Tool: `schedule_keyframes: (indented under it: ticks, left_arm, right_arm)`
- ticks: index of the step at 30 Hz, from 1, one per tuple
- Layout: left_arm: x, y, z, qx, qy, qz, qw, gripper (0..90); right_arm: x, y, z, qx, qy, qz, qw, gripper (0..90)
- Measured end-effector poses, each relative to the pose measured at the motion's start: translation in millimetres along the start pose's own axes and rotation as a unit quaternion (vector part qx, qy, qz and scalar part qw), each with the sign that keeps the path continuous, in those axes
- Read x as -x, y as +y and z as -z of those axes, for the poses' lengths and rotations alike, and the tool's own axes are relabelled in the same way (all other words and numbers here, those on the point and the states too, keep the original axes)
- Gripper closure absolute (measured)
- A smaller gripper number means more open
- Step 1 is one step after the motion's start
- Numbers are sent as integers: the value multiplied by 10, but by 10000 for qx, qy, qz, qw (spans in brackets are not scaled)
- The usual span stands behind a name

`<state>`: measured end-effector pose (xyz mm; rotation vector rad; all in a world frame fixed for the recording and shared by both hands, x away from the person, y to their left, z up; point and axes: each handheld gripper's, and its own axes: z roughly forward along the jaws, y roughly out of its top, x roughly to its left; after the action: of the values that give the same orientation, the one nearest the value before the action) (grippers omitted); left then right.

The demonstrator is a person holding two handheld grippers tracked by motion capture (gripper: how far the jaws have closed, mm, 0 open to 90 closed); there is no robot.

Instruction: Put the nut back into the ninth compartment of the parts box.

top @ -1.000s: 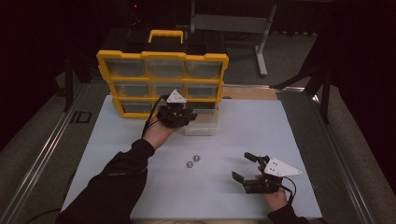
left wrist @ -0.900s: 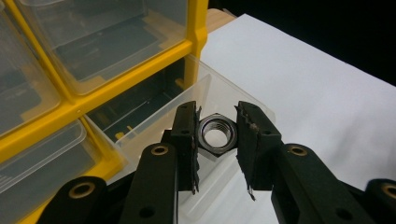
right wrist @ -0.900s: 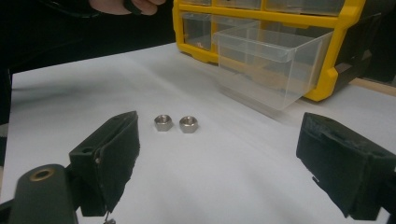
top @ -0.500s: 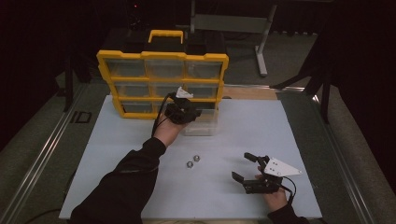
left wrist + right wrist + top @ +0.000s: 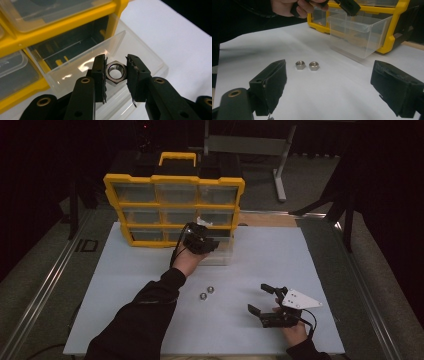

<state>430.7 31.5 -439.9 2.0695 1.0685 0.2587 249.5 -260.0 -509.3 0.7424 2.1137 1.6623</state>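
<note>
Nut (image 5: 115, 72) clamped in left gripper (image 5: 115, 71) jaws, probably over drawer (image 5: 140, 52); right gripper (image 5: 329, 86) jaws wide apart.

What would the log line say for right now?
left tool: holds nut | over open drawer | right tool: open, resting | two nuts on table

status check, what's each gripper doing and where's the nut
Left gripper shut on a hex nut, above the pulled-out clear drawer. Right gripper open, idle on the table. Two loose nuts on the white mat. Nothing in the way.
</note>
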Motion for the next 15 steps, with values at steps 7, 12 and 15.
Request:
schedule_keyframes:
  ticks: [7,12,15]
  left_arm:
    - [-35,-10,-115,-343,-50,213,9992,688]
    - [-67,14,-138,-510,-6,409,9979,682]
    - [-72,15,-145,-534,-25,430,9976,681]
  right_arm:
    - [5,-1,1,-1,9,-7,10000,134]
    - [4,-3,-2,-13,17,-4,10000,134]
    - [4,-3,-4,-20,21,-6,10000,134]
